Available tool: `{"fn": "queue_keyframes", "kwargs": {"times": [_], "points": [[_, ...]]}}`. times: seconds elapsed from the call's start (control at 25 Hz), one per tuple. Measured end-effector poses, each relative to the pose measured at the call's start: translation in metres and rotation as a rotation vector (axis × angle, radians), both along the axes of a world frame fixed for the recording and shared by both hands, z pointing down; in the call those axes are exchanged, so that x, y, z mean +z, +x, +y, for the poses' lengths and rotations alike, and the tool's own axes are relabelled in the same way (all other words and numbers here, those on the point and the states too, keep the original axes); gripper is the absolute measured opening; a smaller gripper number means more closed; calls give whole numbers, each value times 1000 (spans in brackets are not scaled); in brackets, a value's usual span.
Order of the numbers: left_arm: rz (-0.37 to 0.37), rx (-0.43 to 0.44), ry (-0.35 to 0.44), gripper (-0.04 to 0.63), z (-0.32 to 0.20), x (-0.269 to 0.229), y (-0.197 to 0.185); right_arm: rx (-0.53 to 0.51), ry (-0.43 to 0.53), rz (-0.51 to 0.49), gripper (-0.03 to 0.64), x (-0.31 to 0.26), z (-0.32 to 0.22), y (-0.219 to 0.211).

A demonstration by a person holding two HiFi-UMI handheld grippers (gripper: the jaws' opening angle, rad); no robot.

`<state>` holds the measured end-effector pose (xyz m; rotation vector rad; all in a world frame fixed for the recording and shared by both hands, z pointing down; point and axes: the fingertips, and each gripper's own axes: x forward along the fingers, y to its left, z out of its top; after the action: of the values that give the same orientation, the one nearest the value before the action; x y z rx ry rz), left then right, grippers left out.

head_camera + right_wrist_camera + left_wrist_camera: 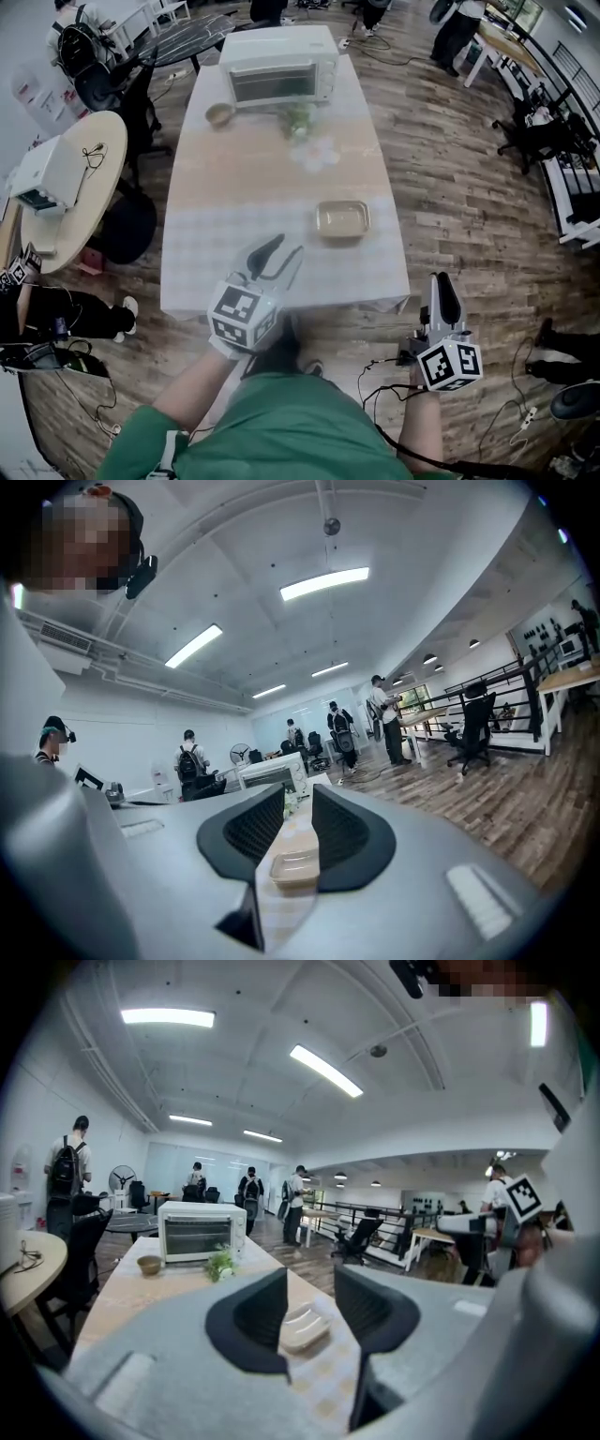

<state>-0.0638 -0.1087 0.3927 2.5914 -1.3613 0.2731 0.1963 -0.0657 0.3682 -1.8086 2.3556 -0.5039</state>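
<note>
Shallow rectangular tray (342,219), pale beige, with rounded corners and a low raised rim. Empty inside, the flat bottom showing. Lying flat, open side up, on the checked cloth of the table (234,197), right of the middle and toward the near edge. Long side set across the table's width. Standing alone, held by nothing.

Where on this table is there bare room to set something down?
The near left stretch of the table, between the tray and the left edge, is bare; so is the middle, left of the white clump. Crowded in front of the oven: bowl and greens.
</note>
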Motion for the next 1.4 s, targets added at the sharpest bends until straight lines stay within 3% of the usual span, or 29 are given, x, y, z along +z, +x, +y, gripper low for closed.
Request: {"fn": "queue_keyframes", "kwargs": {"times": [0.32,0.68,1.04,1.24,1.4], "points": [[16,52,-75,153,-72,44,-15,22,-42,21,77,23,-68,-26],[17,88,-150,153,-125,83,-22,51,-88,35,77,40,-110,-38],[-22,89,-254,152,-163,134,1,-11,-154,-14,77,83,-158,-28],[5,73,-373,149,-174,173,16,-57,-193,-34,77,103,-174,-24],[101,43,-527,147,-180,207,22,-52,-225,-57,77,122,-179,-12]]}}
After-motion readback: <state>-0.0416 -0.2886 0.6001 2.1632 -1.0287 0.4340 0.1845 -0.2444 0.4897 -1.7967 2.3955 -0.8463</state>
